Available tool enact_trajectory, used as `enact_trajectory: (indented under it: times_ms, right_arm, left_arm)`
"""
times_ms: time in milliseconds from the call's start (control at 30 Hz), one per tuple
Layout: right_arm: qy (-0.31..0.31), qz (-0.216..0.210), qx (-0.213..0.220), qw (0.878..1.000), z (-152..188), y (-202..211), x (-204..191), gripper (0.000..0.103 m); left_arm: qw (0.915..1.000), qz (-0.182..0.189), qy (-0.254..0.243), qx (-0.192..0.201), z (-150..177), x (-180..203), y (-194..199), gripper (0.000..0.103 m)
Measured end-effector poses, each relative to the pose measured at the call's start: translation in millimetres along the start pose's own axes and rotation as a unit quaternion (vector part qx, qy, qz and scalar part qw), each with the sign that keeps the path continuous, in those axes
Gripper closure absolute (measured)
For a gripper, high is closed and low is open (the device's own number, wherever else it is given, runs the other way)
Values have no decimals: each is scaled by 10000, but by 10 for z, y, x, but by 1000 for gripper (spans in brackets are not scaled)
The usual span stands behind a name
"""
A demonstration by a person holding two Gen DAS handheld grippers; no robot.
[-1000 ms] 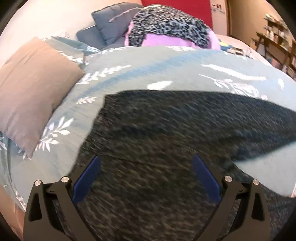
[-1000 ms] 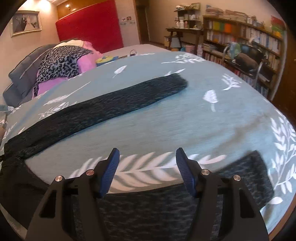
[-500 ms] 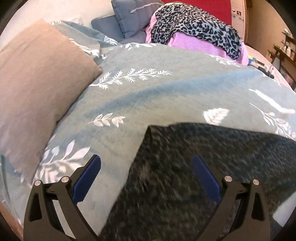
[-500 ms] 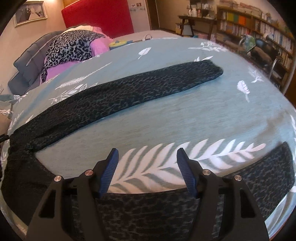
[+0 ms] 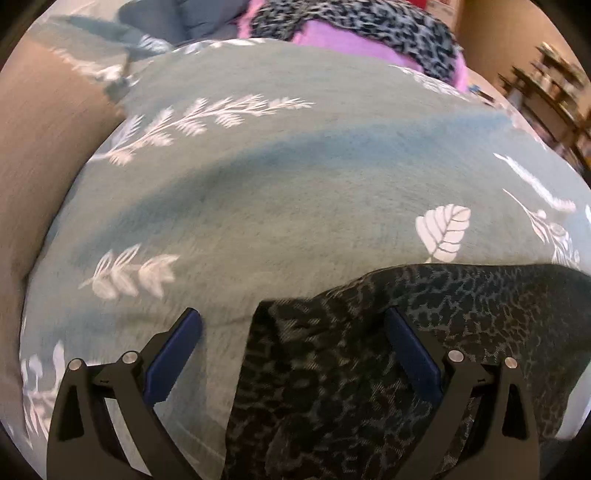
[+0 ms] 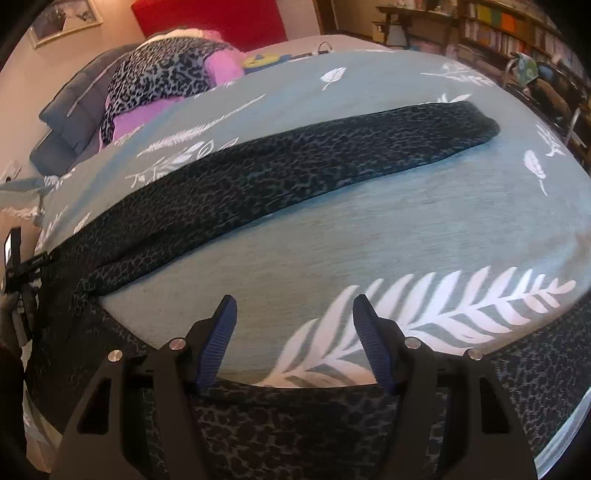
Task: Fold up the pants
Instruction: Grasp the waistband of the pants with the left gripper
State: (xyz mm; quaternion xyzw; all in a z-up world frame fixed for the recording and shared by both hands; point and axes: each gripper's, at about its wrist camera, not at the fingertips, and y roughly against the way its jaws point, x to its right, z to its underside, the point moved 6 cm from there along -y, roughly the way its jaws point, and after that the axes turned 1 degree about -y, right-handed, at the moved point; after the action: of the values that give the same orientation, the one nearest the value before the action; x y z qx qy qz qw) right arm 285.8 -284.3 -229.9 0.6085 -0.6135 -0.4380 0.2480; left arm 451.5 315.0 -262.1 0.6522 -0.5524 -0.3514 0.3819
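Dark leopard-patterned pants (image 6: 280, 166) lie spread on a teal bedspread with white leaves (image 6: 424, 221), legs apart in a V. The far leg runs toward the upper right; the near leg (image 6: 332, 424) passes under my right gripper (image 6: 293, 332). That gripper is open, its blue pads above bare bedspread between the legs. In the left wrist view, the waist corner of the pants (image 5: 332, 350) lies between the blue pads of my left gripper (image 5: 293, 339), which is open wide and hovers over it; the left pad is over the bedspread (image 5: 258, 184).
A tan pillow (image 5: 40, 147) lies at the left. Grey pillows (image 6: 74, 110) and a pink and leopard-print pile (image 6: 166, 81) sit at the head of the bed, by a red headboard (image 6: 210, 18). Bookshelves (image 6: 517, 26) and a chair stand at the right.
The left gripper has slid left across the pants to their waist corner and sunk a little. The right gripper has drifted forward over the bedspread, bringing more of the far leg into view. Both stay open.
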Motion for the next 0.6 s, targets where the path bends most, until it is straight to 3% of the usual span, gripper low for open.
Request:
enact_trajectory:
  times_ms: [67,133,200,367,600]
  right_arm:
    - [92,-18,-77,9999,18,-60,-83,36]
    - [145,-18,-111,9998,27,-103,-130,36]
    - [188,-37,-130,9997,26,-139,-186,36]
    - [307,-106,-62,9995,-18,-138,-296,36]
    - [254,-46,218,9994,-306,-80,-189,36]
  left_arm:
    - [9998,116,-135,28,-19,39,6,20]
    - [9994,186,-304,47,-26,98,43,44]
    - [9992,133,-381,67,-29,121,101,54]
    - [9982,381,-336,326,13,128,376,63]
    - [9878,821,-867,999,382,374,1174,65]
